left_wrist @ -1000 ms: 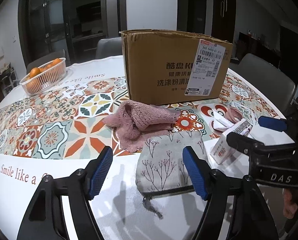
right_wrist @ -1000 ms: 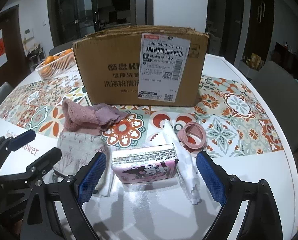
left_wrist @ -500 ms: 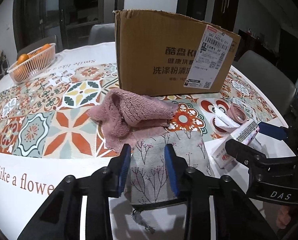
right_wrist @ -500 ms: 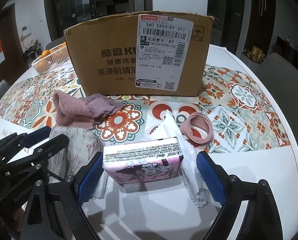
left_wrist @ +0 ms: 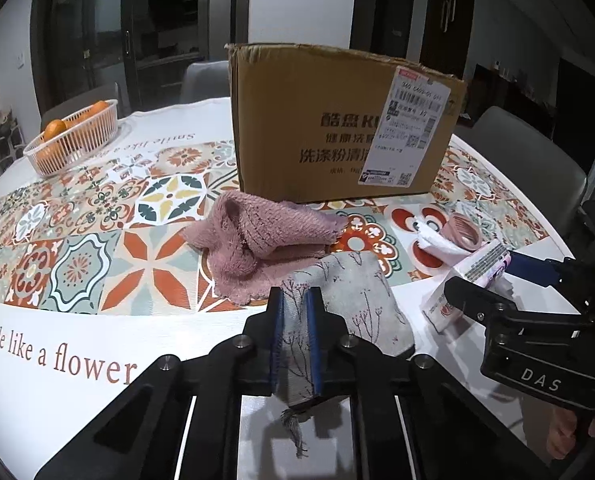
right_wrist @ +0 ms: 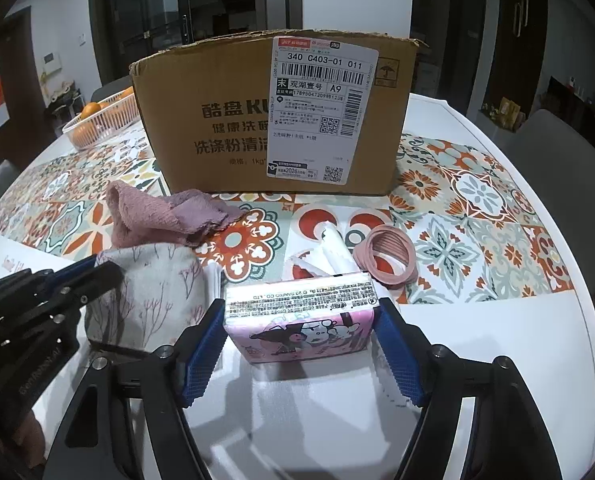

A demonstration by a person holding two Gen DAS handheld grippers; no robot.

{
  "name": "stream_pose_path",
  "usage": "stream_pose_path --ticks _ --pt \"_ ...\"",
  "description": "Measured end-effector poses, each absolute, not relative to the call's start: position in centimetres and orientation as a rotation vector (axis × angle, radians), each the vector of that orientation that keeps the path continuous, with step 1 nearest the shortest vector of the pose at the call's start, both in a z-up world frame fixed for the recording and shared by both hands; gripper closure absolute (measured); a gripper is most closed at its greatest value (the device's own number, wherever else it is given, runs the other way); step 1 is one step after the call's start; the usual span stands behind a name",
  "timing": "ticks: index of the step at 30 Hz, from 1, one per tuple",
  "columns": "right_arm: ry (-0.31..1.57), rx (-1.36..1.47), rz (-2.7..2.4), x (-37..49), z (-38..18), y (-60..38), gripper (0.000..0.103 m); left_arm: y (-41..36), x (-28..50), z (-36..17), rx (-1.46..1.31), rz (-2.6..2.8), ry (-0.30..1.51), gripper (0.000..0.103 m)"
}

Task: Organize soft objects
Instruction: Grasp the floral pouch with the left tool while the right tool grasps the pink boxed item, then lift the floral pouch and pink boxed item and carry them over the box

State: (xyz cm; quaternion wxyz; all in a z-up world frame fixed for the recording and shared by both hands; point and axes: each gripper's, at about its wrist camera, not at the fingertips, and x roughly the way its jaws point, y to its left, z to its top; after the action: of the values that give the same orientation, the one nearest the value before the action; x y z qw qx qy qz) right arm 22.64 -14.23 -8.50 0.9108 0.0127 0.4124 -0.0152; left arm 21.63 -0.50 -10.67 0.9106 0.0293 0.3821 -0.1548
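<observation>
Left gripper [left_wrist: 295,312] closing, pads clamped on near edge of grey fabric pouch [left_wrist: 353,300], which lies on the desk [left_wrist: 77,360] against the pink towel [left_wrist: 257,236]. Right gripper [right_wrist: 297,320] closing, jaws flanking the pink tissue pack [right_wrist: 301,320]; contact unclear. Cardboard box [right_wrist: 273,120] walls off the far side. Bare white desk nearest; hair ties [right_wrist: 389,256] to the right.

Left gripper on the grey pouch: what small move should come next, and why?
Probably lift the grey fabric pouch off the tablecloth toward the cardboard box. The closing left gripper already pinches its bunched edge, and its far end overlaps the pink towel.
</observation>
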Motion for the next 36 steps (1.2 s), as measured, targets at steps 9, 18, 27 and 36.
stream_pose_path --ticks 9,18,27,36 --pt "0.812 0.034 -0.021 21.0 -6.8 -14.5 0.029 -0.5 19.8 -8.9 0.053 -0.320 0.748 0.095" --pt "0.763 0.026 -0.007 19.4 -5.0 -14.0 0.029 -0.1 17.9 -6.3 0.044 -0.310 0.677 0.096" --pt "0.700 0.028 0.004 18.3 -2.8 -13.7 0.029 0.4 16.6 -3.8 0.023 -0.300 0.605 0.096" --pt "0.627 0.027 0.004 17.7 -0.5 -13.8 0.029 0.2 16.0 -1.2 0.022 -0.307 0.522 0.096"
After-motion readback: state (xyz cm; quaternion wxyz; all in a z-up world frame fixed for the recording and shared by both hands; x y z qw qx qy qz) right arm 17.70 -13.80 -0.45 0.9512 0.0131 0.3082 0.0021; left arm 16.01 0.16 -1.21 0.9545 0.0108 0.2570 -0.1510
